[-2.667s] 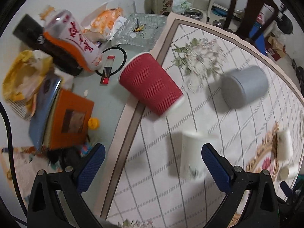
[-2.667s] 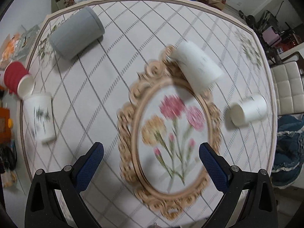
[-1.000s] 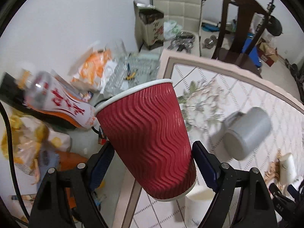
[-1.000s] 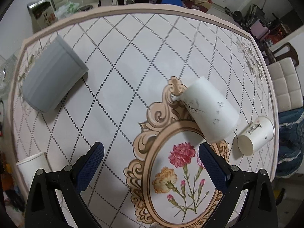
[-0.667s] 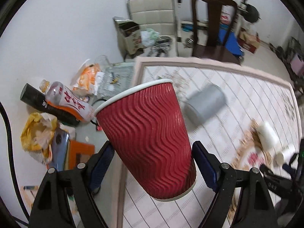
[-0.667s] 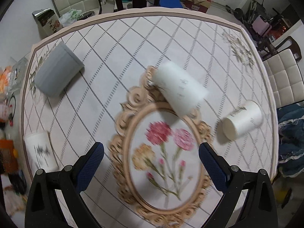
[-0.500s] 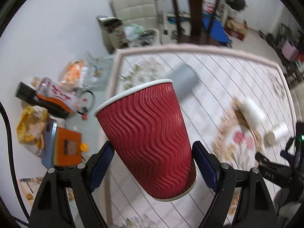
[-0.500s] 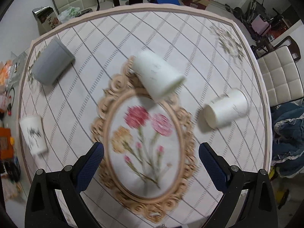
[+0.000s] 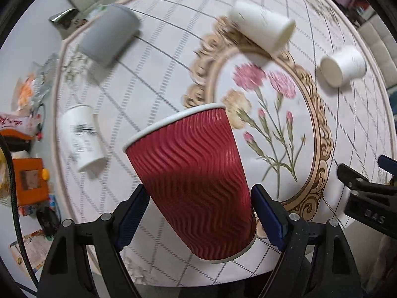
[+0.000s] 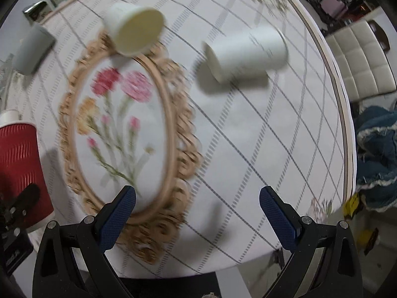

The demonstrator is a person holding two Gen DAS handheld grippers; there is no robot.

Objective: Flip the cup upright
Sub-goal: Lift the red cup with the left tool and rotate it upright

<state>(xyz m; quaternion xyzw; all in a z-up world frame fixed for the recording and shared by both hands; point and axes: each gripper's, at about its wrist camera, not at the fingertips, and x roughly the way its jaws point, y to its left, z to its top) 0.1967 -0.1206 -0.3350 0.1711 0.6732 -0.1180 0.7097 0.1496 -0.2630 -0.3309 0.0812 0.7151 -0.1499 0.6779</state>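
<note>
My left gripper (image 9: 201,213) is shut on a red ribbed paper cup (image 9: 191,181), held above the near part of the table with its white rim away from me and its base towards me. The red cup also shows at the left edge of the right wrist view (image 10: 19,171). My right gripper (image 10: 197,213) is open and empty above the tablecloth, near the table's front edge. Its body shows at the right of the left wrist view (image 9: 367,198).
On the round floral tablecloth (image 9: 335,129) lie a grey cup (image 9: 109,34), a printed white cup (image 9: 82,139) and two more white cups (image 9: 263,27) (image 9: 343,65), all on their sides. Clutter sits off the table's left edge (image 9: 27,171). A chair (image 10: 359,59) stands at right.
My left gripper has swung right and tilted down over the table with the red cup still in it. My right gripper has moved lower and nearer the two white cups.
</note>
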